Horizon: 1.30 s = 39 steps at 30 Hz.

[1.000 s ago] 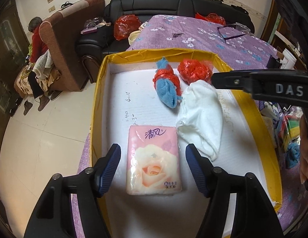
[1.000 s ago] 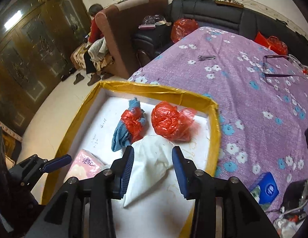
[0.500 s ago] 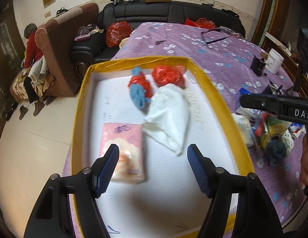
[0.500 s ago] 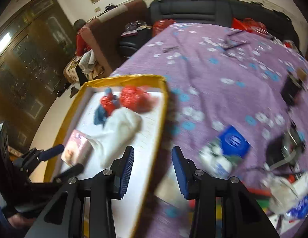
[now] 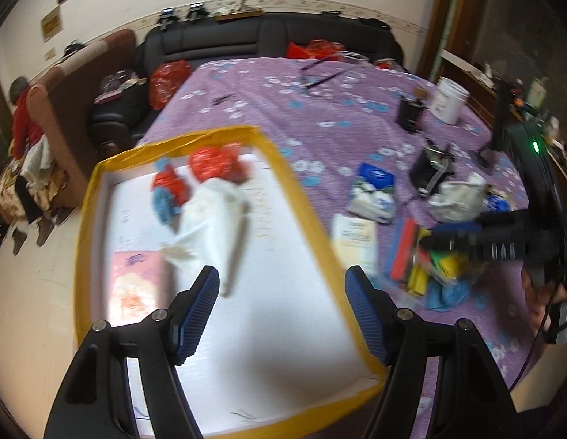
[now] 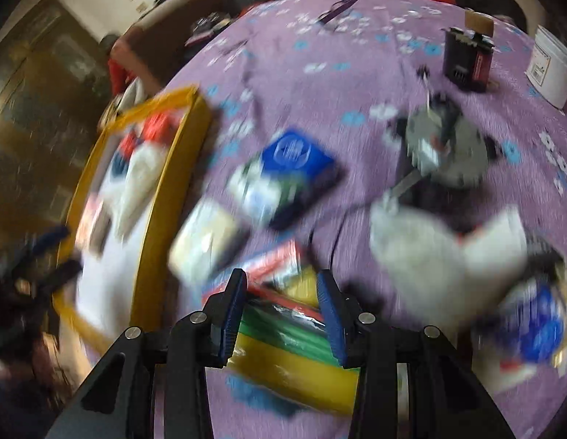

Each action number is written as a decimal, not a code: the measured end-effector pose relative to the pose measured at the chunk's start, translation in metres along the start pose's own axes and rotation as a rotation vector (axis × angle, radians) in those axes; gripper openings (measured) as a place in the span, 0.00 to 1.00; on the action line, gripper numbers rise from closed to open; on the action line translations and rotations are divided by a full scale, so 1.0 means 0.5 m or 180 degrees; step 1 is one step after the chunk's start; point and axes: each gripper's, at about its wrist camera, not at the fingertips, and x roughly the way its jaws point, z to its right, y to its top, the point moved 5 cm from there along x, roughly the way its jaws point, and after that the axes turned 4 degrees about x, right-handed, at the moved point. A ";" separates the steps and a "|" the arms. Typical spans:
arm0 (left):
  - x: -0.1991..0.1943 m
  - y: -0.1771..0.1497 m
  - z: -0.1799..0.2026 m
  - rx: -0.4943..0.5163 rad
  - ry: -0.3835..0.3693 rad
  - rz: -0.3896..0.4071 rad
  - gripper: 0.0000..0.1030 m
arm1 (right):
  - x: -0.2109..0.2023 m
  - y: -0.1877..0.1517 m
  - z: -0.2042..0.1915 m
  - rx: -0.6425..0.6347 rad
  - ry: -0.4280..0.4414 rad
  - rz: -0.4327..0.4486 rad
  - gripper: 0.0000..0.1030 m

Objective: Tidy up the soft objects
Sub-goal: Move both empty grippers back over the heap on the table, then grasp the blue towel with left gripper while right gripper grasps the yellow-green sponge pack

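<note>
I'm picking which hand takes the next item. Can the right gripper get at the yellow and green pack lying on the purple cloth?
Probably yes. The right gripper hangs just above the yellow and green pack with its fingers apart and empty. Nothing lies over the pack, though the red packet crowds its far side.

Both wrist views steeply downward — shared tray (image 5: pixel 321 219)

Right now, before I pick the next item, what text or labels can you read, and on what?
"DAS": right tongs' body, blurred but legible.
Pink tissue pack: print blurred, unreadable.
Tray floor handwriting: too smeared.
Blue packet: round emblem, unreadable.
White tub label: too small.
</note>
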 end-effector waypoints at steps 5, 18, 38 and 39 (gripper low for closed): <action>-0.003 0.001 0.060 0.0200 -0.0215 -0.0004 0.69 | -0.050 -0.110 0.045 0.0051 -0.0059 -0.0064 0.48; 0.012 -0.044 0.324 0.1268 -0.1305 -0.0475 0.73 | -0.208 -0.216 0.205 0.0987 -0.0015 0.0650 0.48; 0.069 -0.112 0.391 0.1370 -0.1364 -0.0770 0.37 | -0.169 -0.247 0.140 0.0405 0.0001 0.0440 0.50; 0.061 -0.107 0.380 0.1328 -0.1358 -0.0725 0.37 | -0.161 -0.244 0.131 0.0336 -0.0020 0.0406 0.50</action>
